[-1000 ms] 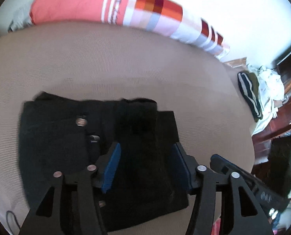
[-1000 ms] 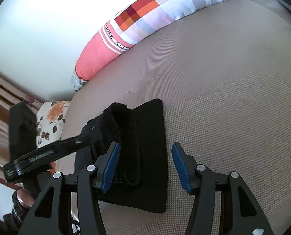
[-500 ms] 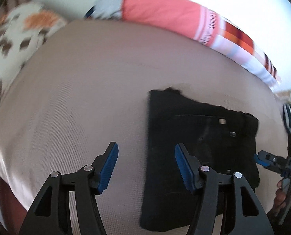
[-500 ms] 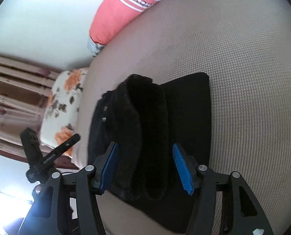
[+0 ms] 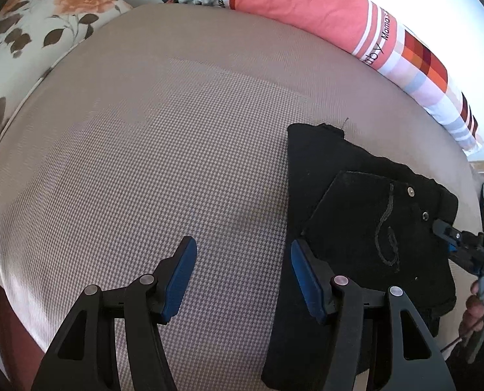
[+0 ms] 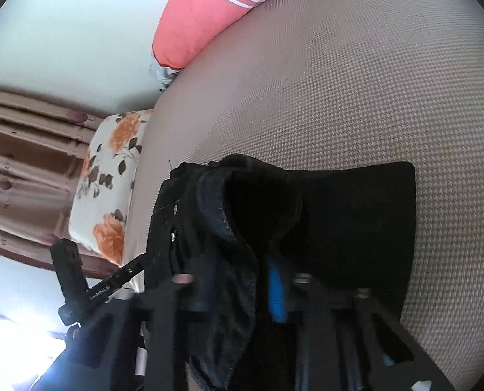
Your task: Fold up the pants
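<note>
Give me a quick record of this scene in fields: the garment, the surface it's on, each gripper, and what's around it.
garment: black pants, partly folded, back pocket up
surface: beige woven mattress
left gripper: open, over bare mattress beside the pants
right gripper: jaws have just been closing, pinched on a raised fold of the pants
surroundings: coral striped bolster along the wall, floral pillow at the corner

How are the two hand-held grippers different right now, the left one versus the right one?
The left hand-held gripper stands open with only the mattress cover between its pads, beside the black pants. The right hand-held gripper has just been closing and pinches a fold of the pants. In its own view the left is sharp, while the right is blurred. Both have blue pads on black fingers.
</note>
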The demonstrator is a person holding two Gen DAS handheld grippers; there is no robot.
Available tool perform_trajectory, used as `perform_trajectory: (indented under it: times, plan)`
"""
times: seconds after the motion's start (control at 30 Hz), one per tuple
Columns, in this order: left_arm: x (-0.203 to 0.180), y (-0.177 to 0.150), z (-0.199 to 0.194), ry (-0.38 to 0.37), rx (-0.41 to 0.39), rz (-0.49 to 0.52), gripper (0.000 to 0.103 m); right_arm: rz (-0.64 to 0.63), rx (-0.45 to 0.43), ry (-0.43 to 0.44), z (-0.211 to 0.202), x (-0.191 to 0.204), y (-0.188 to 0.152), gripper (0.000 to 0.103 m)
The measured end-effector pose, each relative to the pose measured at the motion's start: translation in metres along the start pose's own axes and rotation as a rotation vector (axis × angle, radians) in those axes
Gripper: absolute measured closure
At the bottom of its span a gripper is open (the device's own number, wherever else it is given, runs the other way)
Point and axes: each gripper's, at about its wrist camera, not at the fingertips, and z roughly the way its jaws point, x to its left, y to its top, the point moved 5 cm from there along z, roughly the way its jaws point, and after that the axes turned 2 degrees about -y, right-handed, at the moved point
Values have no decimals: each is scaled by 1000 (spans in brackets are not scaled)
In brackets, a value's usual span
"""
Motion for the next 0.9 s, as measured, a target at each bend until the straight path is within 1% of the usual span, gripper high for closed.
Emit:
perform_trajectory:
  times: [0.03,0.1,0.2,0.27,0.33,0.47,0.53,0.57,0.6,0.63,0.67,0.73,0.77,0.83,0.9]
  plan:
    - [-1,2,0,4,-1,4,42,-2,-14,-8,-4,4,-1,92]
    - [-4,4,1,-2,-3,14,42,-22,-65,-29,-23,20,-6,92]
    - [-15,8,-4,-39,-27,30,42,-57,-128,-68,-48,37,-11,93]
    - [-26,11,-11,-63,-55,49,42,-37,-158,-84,-63,34,-17,93]
    - [-39,13,-14,-89,-68,78,42,-21,-172,-126,-69,22,-22,93]
    - [-60,12,-12,-93,-81,155,42,112,-174,-162,-64,-20,-34,93]
    - [-68,7,-2,-88,-64,196,42,117,-175,-195,-57,-34,-36,92]
    - [-70,4,7,-75,-42,218,42,107,-173,-218,-53,-38,-36,91]
    - [-71,1,15,-60,-24,232,42,107,-168,-222,-49,-42,-35,90]
    - [-71,-1,24,-43,-5,243,42,112,-164,-218,-47,-43,-35,89]
    - [-71,-3,30,-41,7,247,42,116,-162,-220,-47,-43,-34,89]
    - [-68,-3,37,-50,12,225,39,99,-156,-241,-49,-41,-34,85]
    - [-68,-2,37,-49,11,223,38,97,-156,-248,-49,-39,-34,83]
    - [-69,-1,36,-43,14,233,38,95,-156,-264,-54,-34,-37,77]
    - [-70,-3,34,-35,19,238,38,85,-153,-284,-58,-31,-42,76]
